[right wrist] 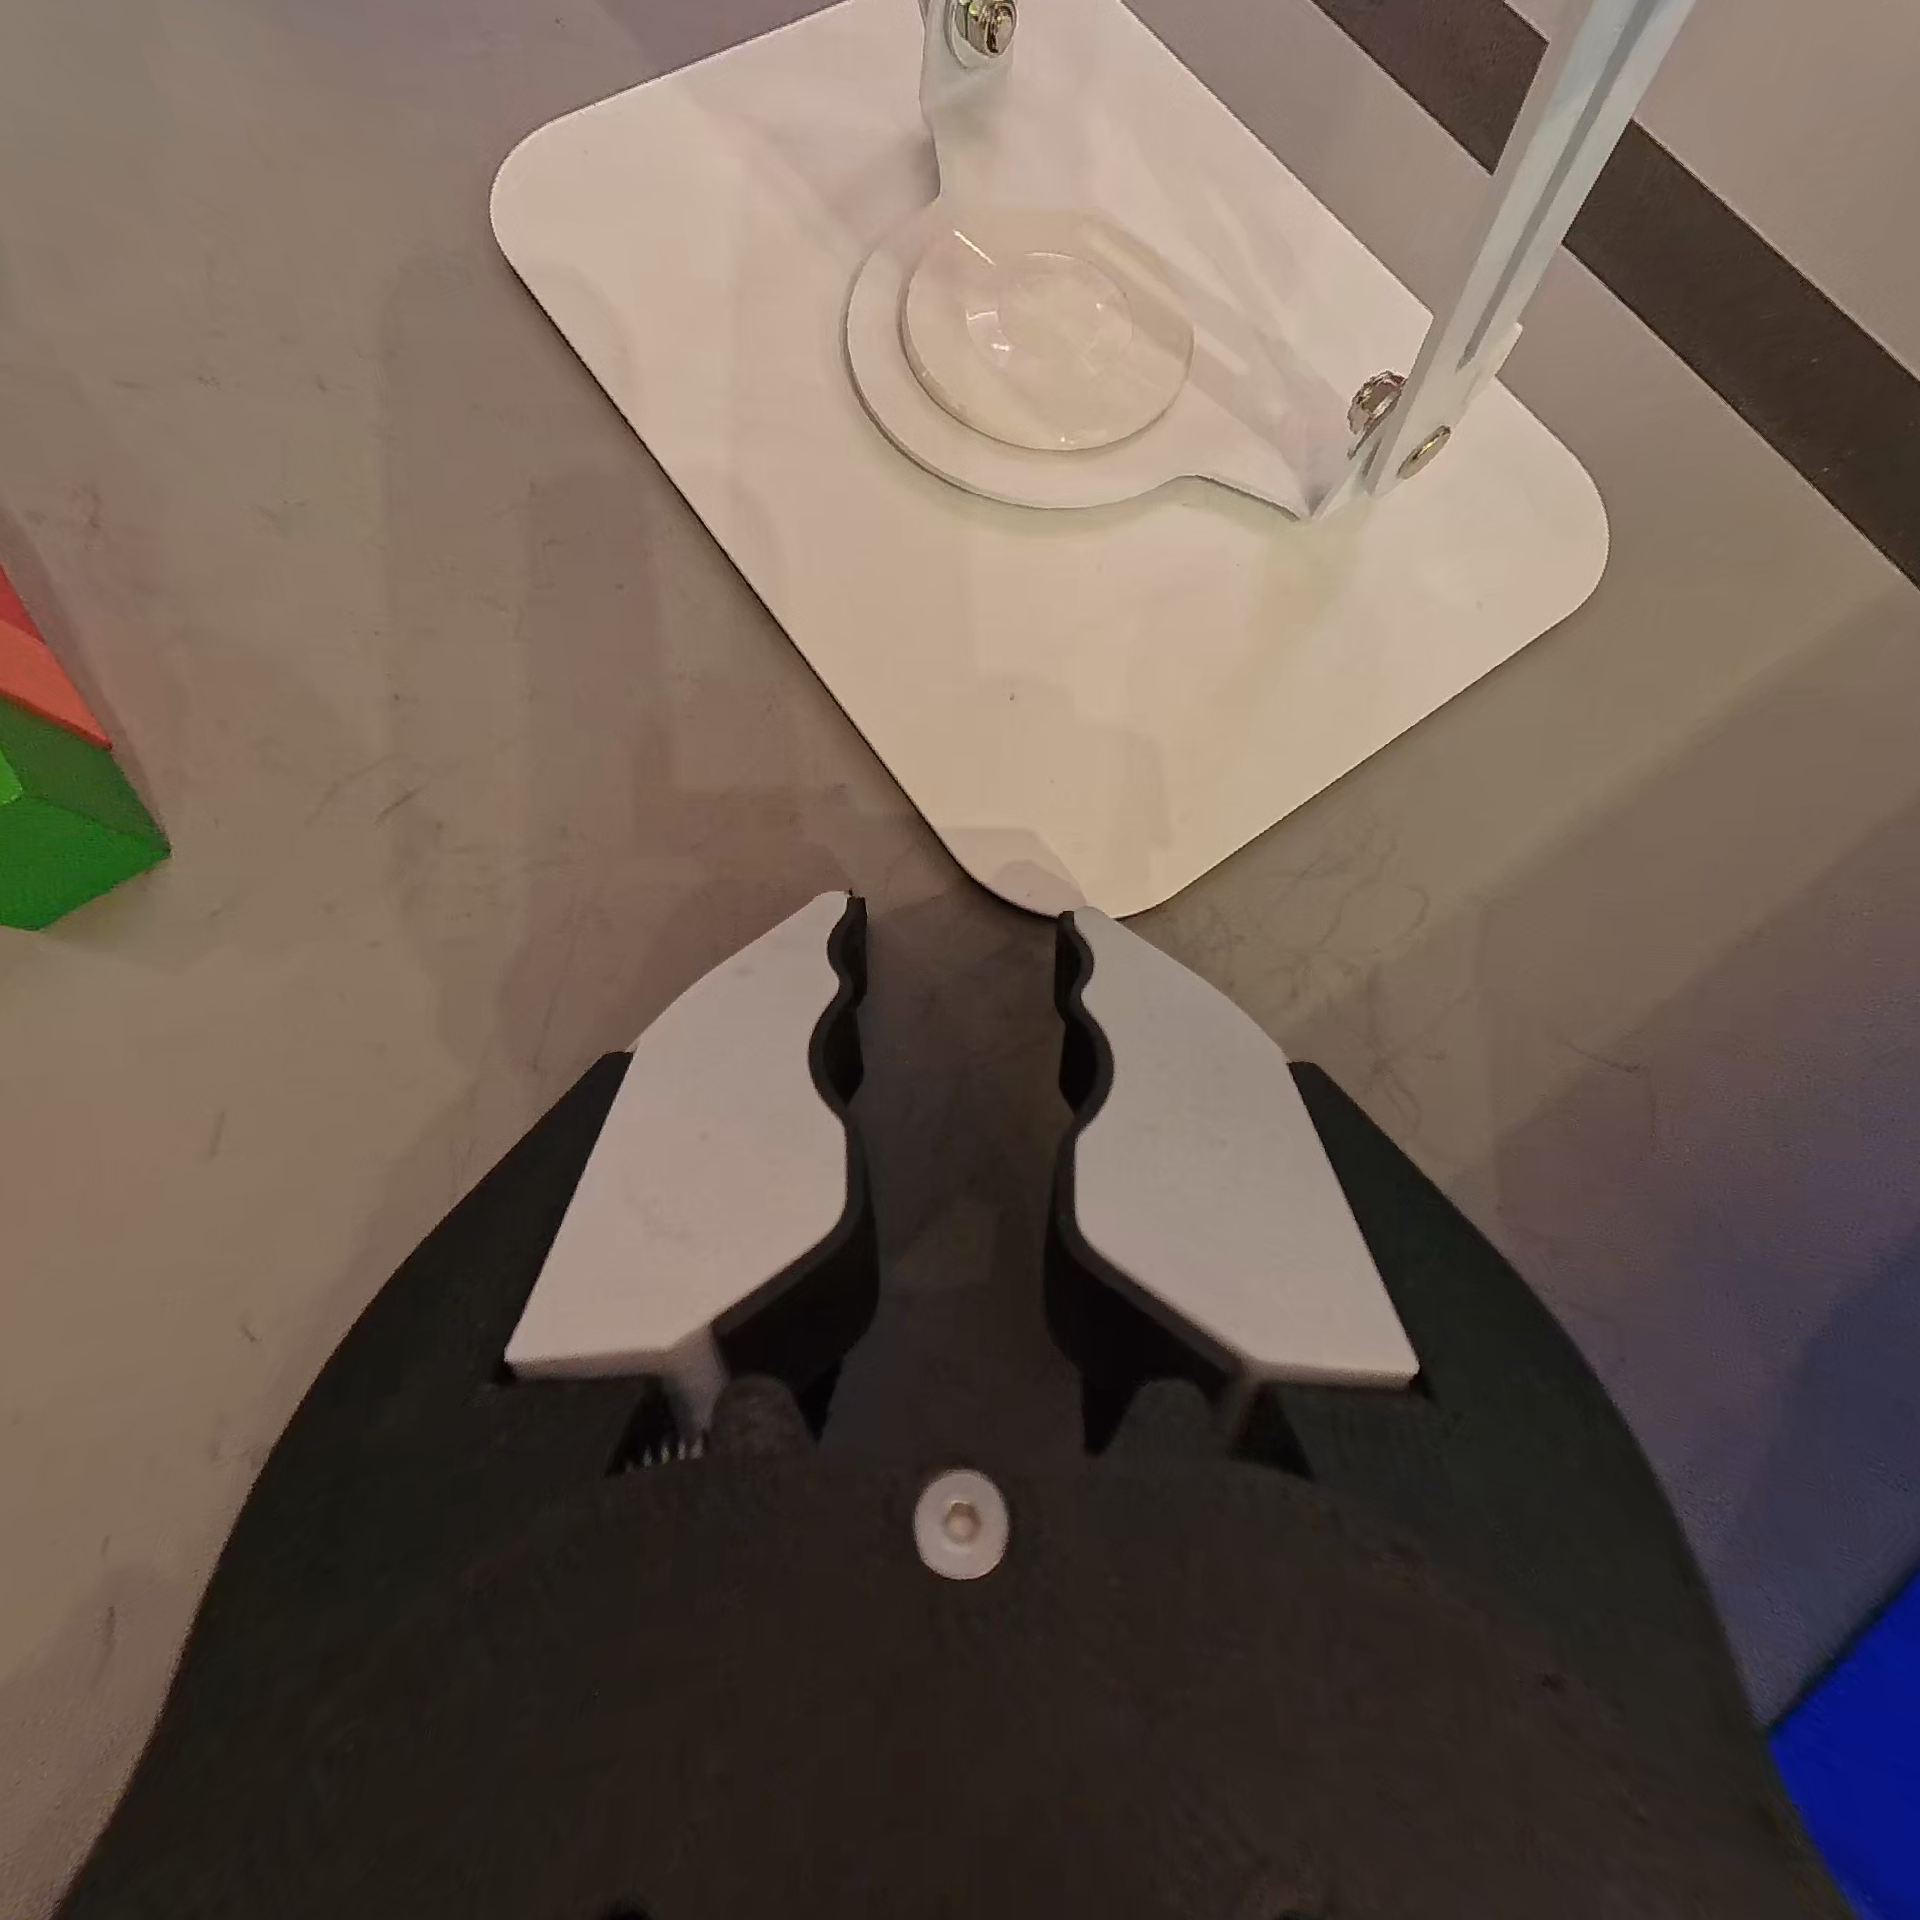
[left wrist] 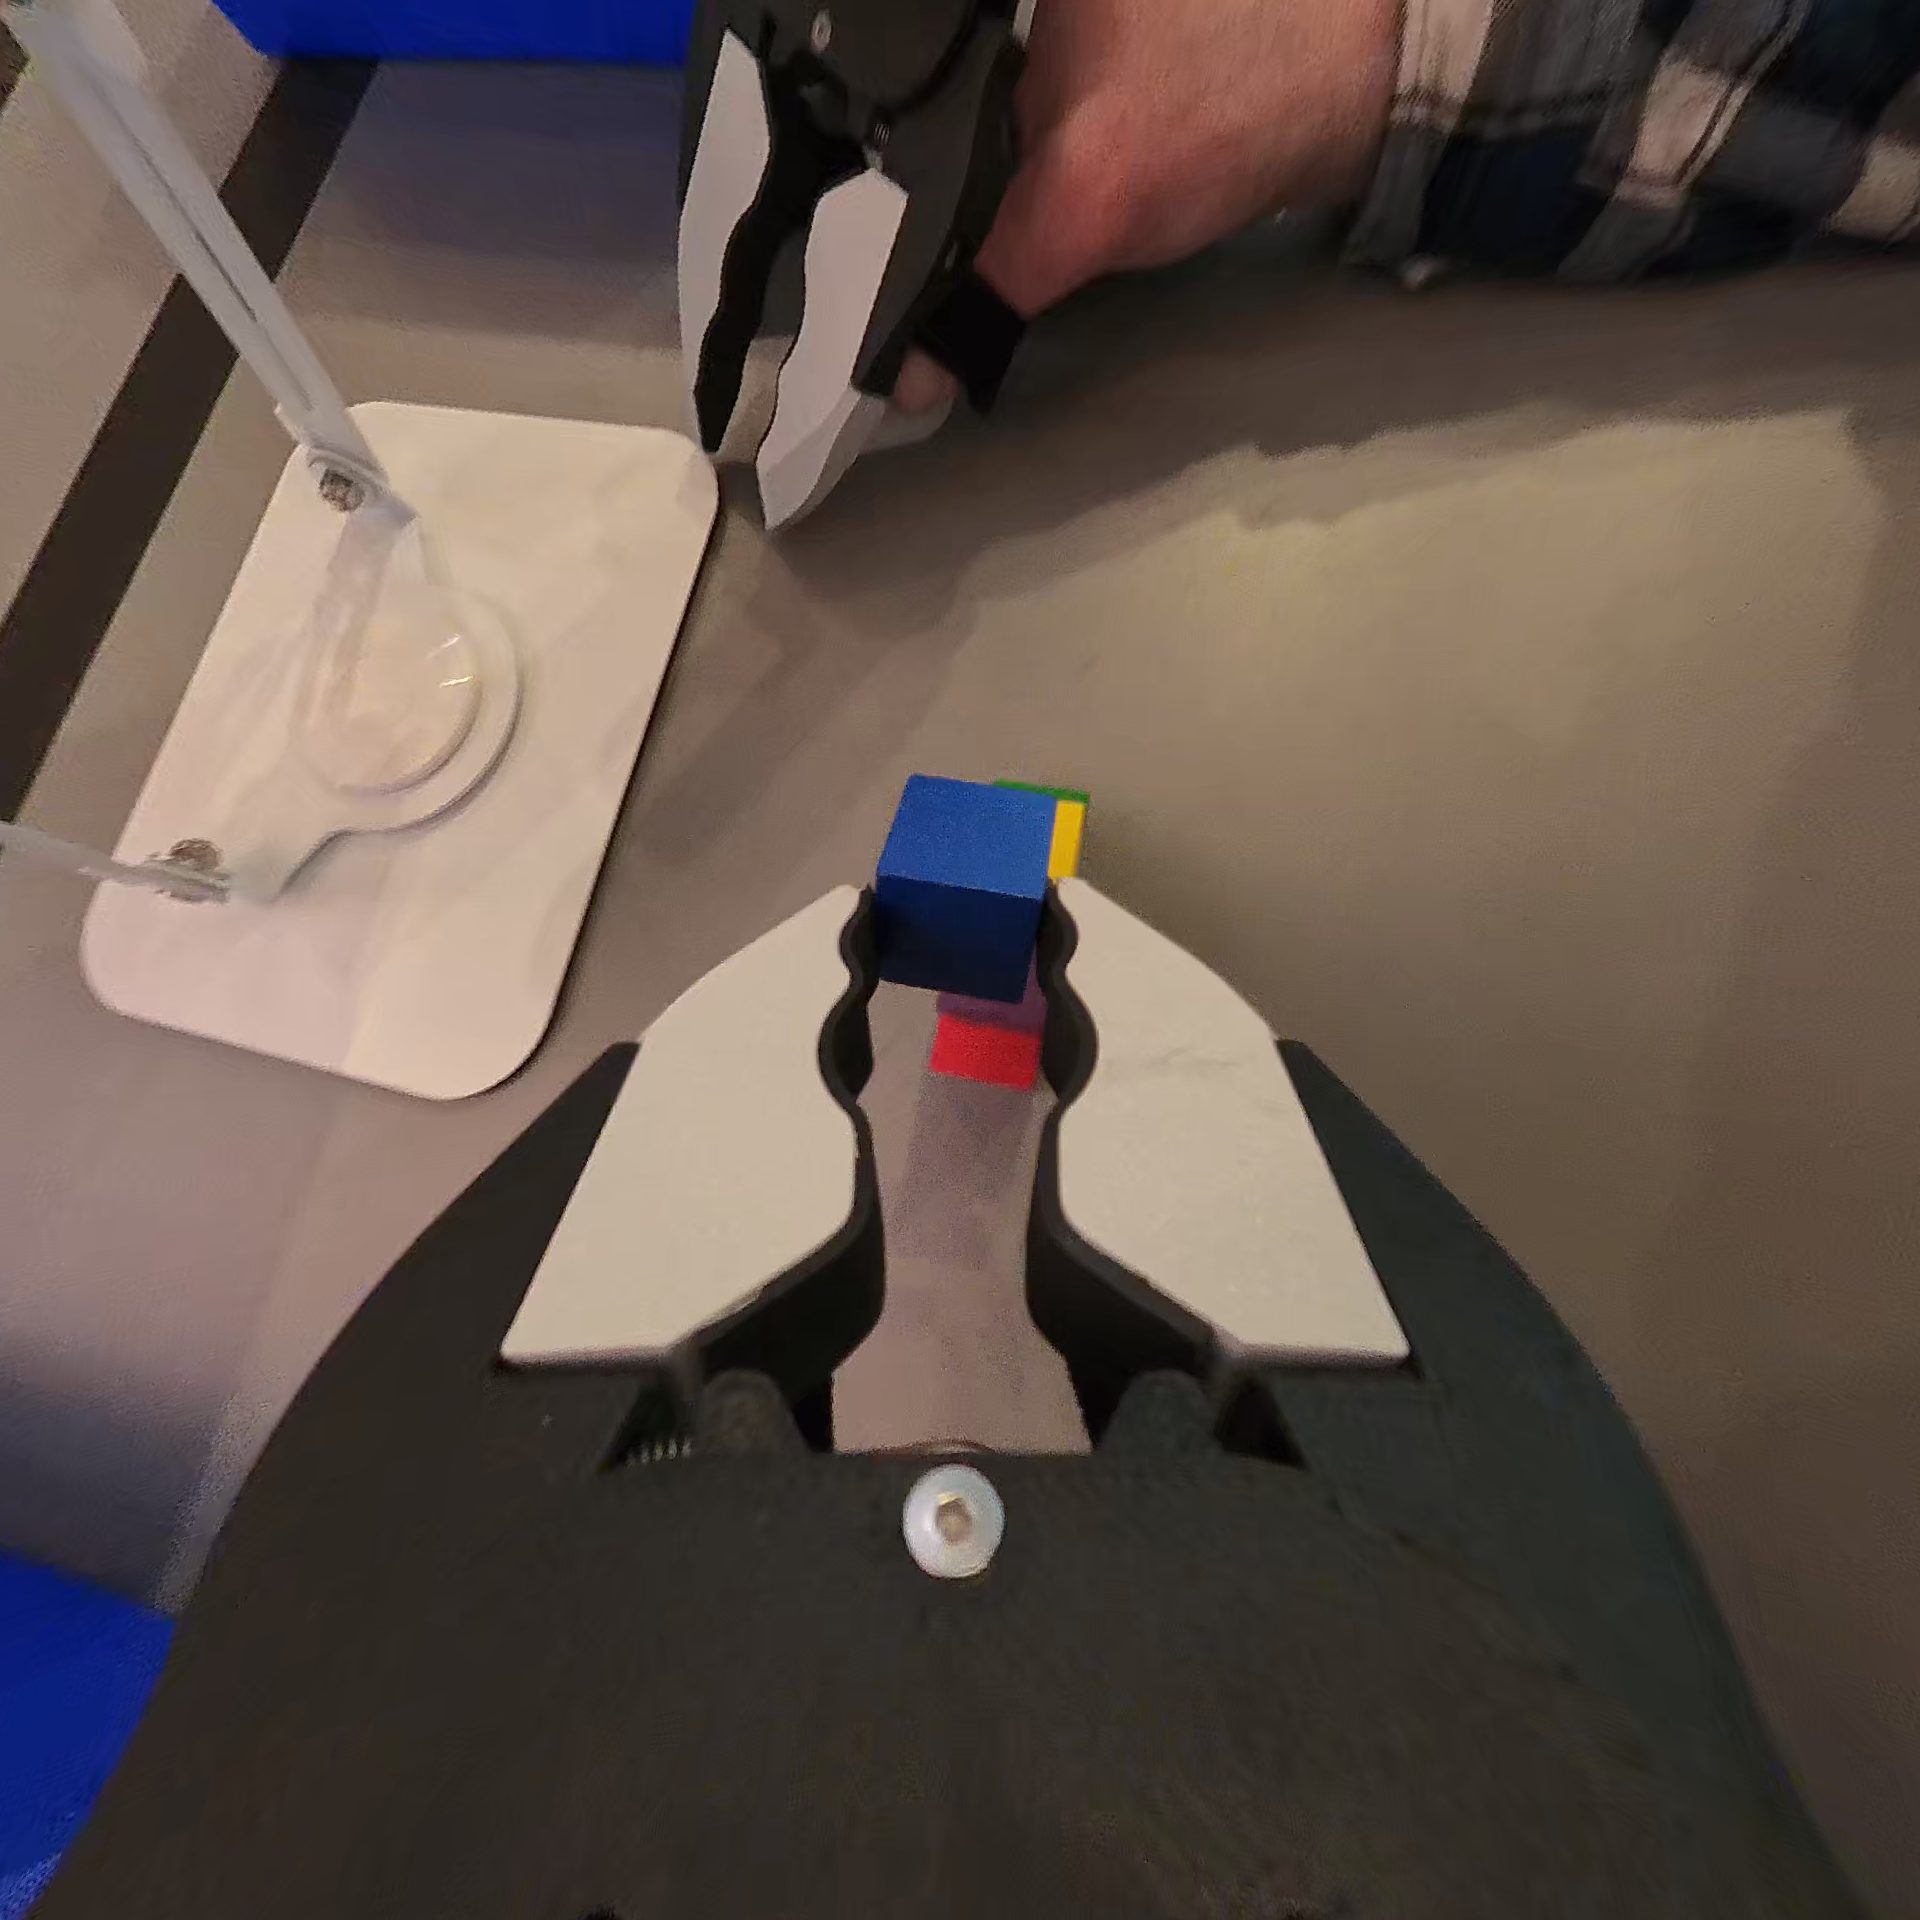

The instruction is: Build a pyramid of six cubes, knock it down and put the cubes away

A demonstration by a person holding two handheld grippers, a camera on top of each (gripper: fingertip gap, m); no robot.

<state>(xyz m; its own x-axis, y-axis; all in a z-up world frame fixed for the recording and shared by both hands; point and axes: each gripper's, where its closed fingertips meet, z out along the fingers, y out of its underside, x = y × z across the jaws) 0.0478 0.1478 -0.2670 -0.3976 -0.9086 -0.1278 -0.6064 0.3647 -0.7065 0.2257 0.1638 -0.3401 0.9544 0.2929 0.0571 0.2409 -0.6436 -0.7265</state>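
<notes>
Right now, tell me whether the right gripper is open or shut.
Open. The right gripper shows a clear gap between its fingertips, with only bare grey table between them, beside the white base plate.

1. We see a grey table (right wrist: 312, 416) under everything.
2. We see a white stand base (right wrist: 1143, 675) with a clear dome (right wrist: 1044, 332).
3. We see blue patches (left wrist: 62, 1704) at the edges.

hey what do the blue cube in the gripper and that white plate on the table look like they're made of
Blue cube: likely painted wood, going by its matte, faintly grainy faces and crisp edges; solid plastic is possible. White plate: probably coated metal, being thin, flat and round-cornered with a smooth, slightly glossy surface and bolted-on brackets; it could be plastic.
</notes>
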